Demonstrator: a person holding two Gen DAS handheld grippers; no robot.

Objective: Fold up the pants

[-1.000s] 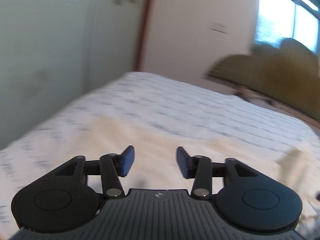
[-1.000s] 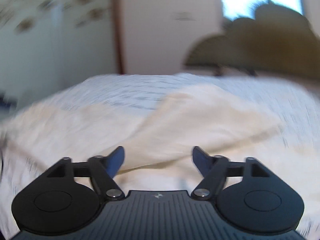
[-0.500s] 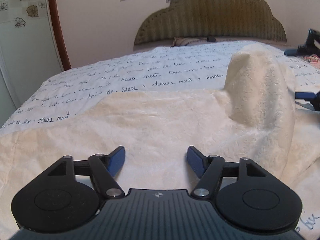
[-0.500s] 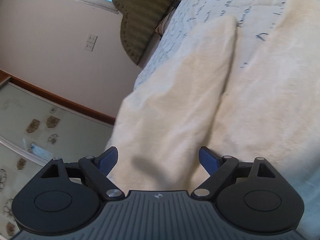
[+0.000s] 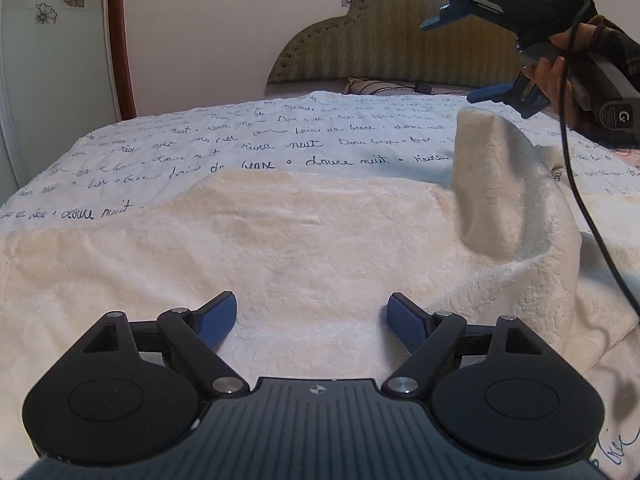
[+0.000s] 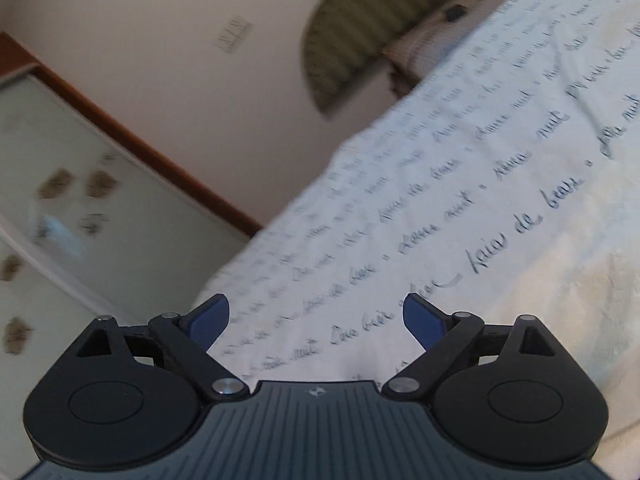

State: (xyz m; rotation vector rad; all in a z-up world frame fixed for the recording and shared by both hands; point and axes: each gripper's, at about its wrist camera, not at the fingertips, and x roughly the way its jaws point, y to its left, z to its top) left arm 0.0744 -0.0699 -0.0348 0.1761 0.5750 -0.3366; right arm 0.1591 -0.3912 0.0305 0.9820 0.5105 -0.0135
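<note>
Cream textured pants lie spread across the bed. One part on the right stands up in a raised fold, partly turned over. My left gripper is open and empty, low over the near part of the pants. My right gripper is open and empty, tilted, above the bedsheet; a strip of the pants shows at its right. In the left wrist view the right gripper is in the air above the raised fold, jaws wide apart.
The bed has a white sheet printed with dark handwriting. A green padded headboard and a pillow are at the far end. A wall with a wooden door frame is on the left. A black cable hangs from the right gripper.
The right gripper has risen off the pants and swung to face the sheet and wall. The raised fold now stands free below it. The left gripper has settled and opened wider.
</note>
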